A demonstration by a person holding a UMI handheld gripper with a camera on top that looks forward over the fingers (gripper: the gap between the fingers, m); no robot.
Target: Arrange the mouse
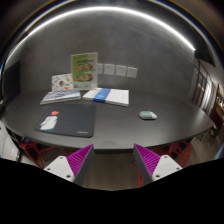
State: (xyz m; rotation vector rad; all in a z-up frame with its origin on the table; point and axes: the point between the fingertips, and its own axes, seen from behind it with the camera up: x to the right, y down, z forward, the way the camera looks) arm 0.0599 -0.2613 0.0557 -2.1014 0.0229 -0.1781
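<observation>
The claw (112,160) hangs above the near edge of a dark counter (120,125), its two fingers spread wide with nothing between them; the magenta pads (80,159) face each other across an open gap.

The mouse (148,115), a small pale greenish one, sits alone on the bare counter surface toward the right side, well beyond the right finger and well apart from everything else.

On the left part of the counter lies a dark mouse mat (64,121), its near edge close to the counter's front edge. A small white object (48,124) rests on the mat's left portion; what it is cannot be told.

Behind the mat, toward the far edge, flat papers or booklets are spread: a white and blue sheet (107,97) near the middle and a stack (62,96) to its left. An upright green leaflet (84,68) stands behind them against the grey wall (150,60), with a smaller card (63,82) beside it and a row of small white plates (118,70) on the wall.
</observation>
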